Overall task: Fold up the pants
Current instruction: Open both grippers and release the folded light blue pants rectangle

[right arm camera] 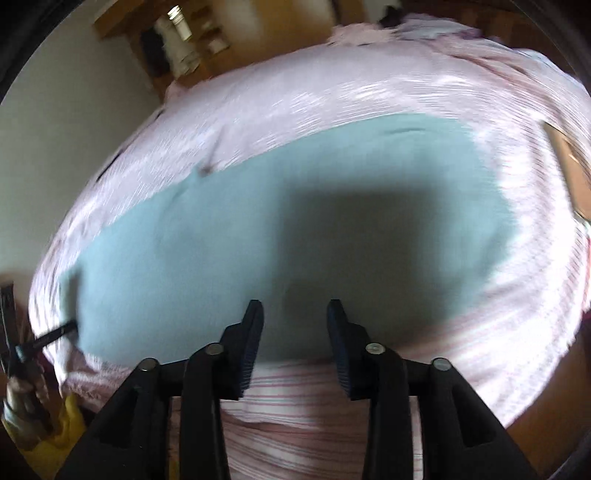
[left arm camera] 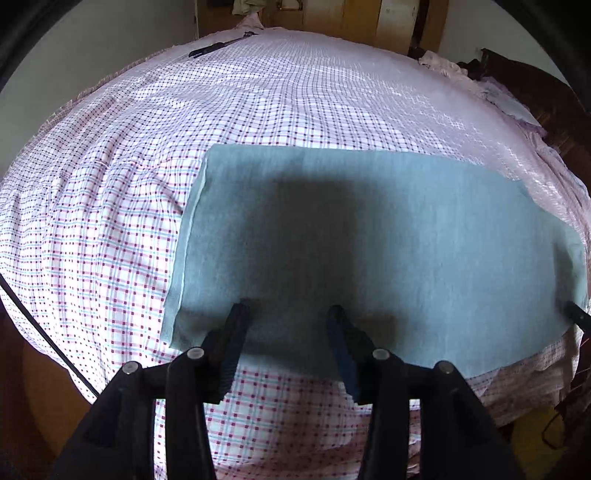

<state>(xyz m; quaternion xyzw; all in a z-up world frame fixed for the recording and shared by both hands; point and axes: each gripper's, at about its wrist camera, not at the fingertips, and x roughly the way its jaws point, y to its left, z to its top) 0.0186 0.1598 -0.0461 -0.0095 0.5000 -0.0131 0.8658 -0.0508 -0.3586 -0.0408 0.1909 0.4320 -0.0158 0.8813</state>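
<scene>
Checked bedsheet (left arm camera: 110, 206) — wooden wardrobe (left arm camera: 332, 18)

The right gripper (right arm camera: 294, 310) hangs with fingers apart over the near edge of the blue-green pants (right arm camera: 258, 221), spread ahead on the blurred checked bedsheet (right arm camera: 369, 92). The left gripper (right arm camera: 55, 334) shows far left.

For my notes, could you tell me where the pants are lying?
The pants lie flat on the checked bedsheet near the bed's front edge, just ahead of both open grippers.

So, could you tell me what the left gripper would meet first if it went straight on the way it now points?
Most likely the near edge of the blue pants: the open left gripper points at them on the checked bedsheet, though its height above them is unclear.
</scene>
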